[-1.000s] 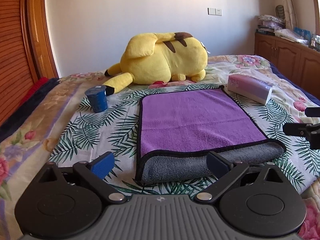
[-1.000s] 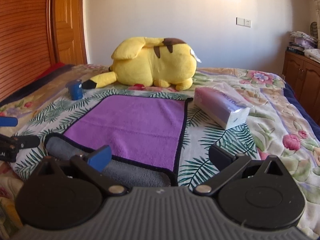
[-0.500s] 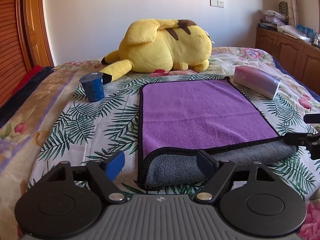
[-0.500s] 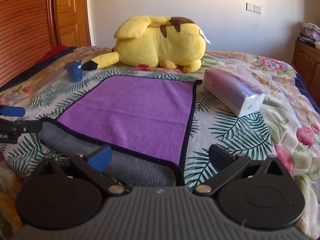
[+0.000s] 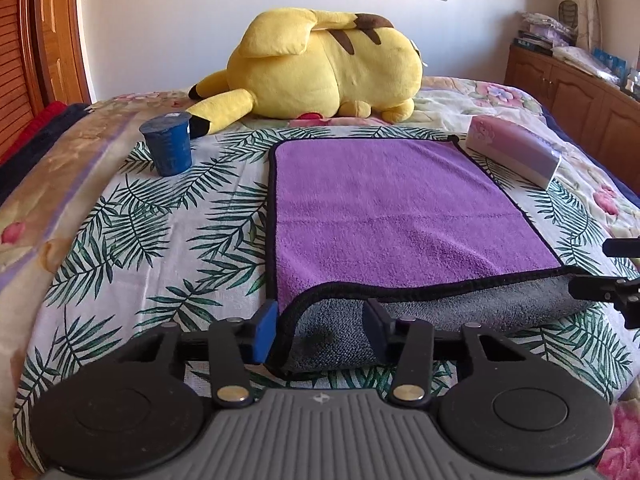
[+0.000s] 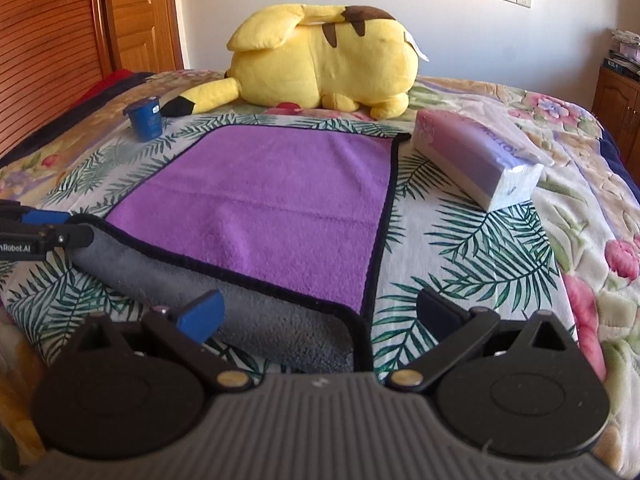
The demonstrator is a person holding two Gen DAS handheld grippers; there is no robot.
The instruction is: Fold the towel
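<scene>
The purple towel (image 5: 384, 208) lies flat at frame centre on the leaf-print bedspread (image 5: 160, 240), its near edge turned up to show the grey underside. The left gripper (image 5: 320, 326), at lower centre, has its jaws spread around the towel's near-left corner, not pinching it. The right gripper (image 6: 320, 312) is spread wide around the near-right corner.
</scene>
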